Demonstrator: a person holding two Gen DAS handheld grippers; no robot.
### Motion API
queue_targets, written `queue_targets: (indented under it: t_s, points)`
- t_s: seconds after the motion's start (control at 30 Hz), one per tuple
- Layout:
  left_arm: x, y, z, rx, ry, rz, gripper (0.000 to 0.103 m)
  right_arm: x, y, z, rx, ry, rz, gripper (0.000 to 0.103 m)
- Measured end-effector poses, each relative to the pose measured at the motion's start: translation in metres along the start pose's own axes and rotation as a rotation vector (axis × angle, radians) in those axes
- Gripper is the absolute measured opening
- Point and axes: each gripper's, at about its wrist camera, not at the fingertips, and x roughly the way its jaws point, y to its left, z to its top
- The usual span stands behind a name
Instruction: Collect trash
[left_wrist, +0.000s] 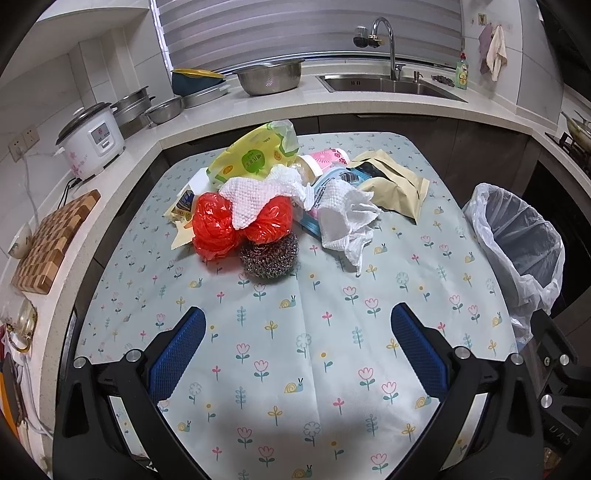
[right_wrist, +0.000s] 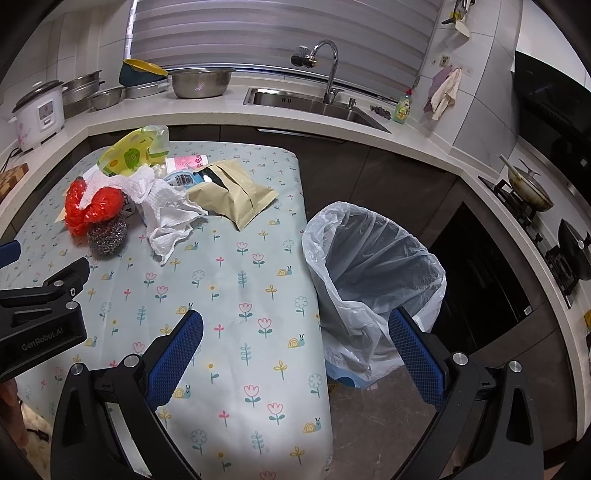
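Note:
A heap of trash lies on the flowered tablecloth: a red plastic bag, a steel scourer, crumpled white paper towels, a green wipes pack and a tan pouch. The heap also shows in the right wrist view, with the red bag, scourer, towels and pouch. A bin lined with a clear bag stands right of the table. My left gripper is open and empty, short of the scourer. My right gripper is open and empty over the table's right edge beside the bin.
A counter wraps around behind with a rice cooker, steel bowls, a sink and a chopping board. A hob with pans is at the right. The left gripper's body shows at the left of the right wrist view.

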Motion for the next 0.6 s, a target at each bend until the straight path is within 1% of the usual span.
queue_targets:
  t_s: [0.6]
  points:
    - [0.0007,-0.0001,0.0,-0.001,0.0,0.0,0.096,0.0052,0.0008,0.0012,0.006,0.01,0.001,0.096]
